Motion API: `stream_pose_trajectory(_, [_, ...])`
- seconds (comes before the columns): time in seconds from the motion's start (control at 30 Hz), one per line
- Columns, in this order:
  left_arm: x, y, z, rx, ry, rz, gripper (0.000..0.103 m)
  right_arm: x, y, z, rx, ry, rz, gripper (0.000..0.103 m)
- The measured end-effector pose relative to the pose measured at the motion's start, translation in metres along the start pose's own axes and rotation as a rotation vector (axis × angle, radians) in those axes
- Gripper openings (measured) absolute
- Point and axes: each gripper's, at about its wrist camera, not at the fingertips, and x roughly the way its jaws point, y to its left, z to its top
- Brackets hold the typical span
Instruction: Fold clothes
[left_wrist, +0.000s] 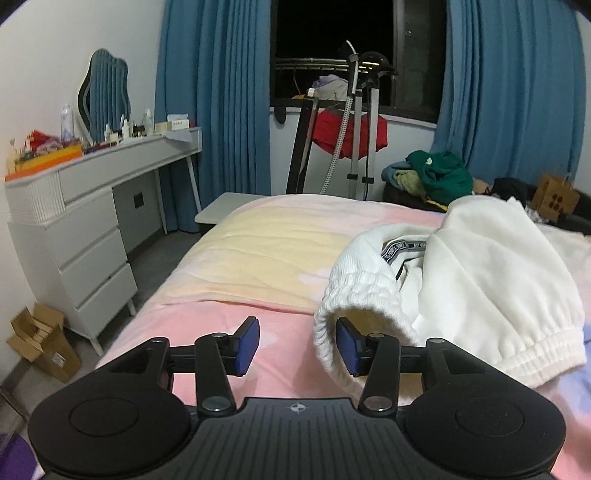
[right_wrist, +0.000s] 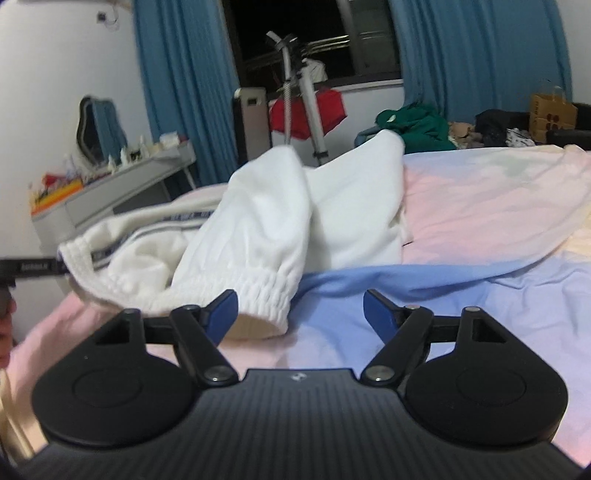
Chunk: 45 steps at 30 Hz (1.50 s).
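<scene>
1. White sweatpants (left_wrist: 480, 266) lie bunched on the pastel bedsheet (left_wrist: 236, 258), at two o'clock in the left view.
2. Left gripper (left_wrist: 297, 345): fingers apart, one blue pad inside the elastic waistband (left_wrist: 354, 295).
3. Right gripper (right_wrist: 299, 314): fingers apart, holding nothing, a cuff (right_wrist: 266, 295) at eleven o'clock.

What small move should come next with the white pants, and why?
Probably close the left gripper on the waistband. Its jaws are open, the elastic edge of the white pants lies between them, and the right gripper is also open at a cuff.
</scene>
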Motion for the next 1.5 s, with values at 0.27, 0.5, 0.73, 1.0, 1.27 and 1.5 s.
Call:
stream_pose_trajectory(0.27, [0.000, -0.007, -0.003, 0.079, -0.005, 0.027, 0.050, 0.049, 0.022, -0.008, -0.159, 0.103, -0.014, 0.073])
stream_pose_trajectory(0.5, [-0.006, -0.010, -0.002, 0.140, -0.050, 0.006, 0.053, 0.073, 0.018, -0.006, -0.076, -0.020, 0.024, 0.056])
stream_pose_trajectory(0.73, [-0.006, -0.024, -0.003, 0.201, -0.065, -0.009, 0.056, 0.070, 0.020, -0.003, -0.057, -0.025, 0.042, 0.027])
stream_pose_trajectory(1.0, [-0.016, -0.027, -0.009, 0.267, -0.093, -0.059, 0.068, 0.038, 0.022, 0.015, 0.016, -0.106, 0.065, 0.020])
stream_pose_trajectory(1.27, [-0.039, -0.040, -0.028, 0.487, -0.207, -0.076, 0.086, -0.038, 0.027, 0.040, 0.008, -0.295, 0.069, 0.018])
stream_pose_trajectory(1.5, [-0.030, -0.050, -0.037, 0.516, -0.131, -0.161, 0.088, -0.018, 0.006, 0.031, 0.086, -0.128, 0.032, 0.017])
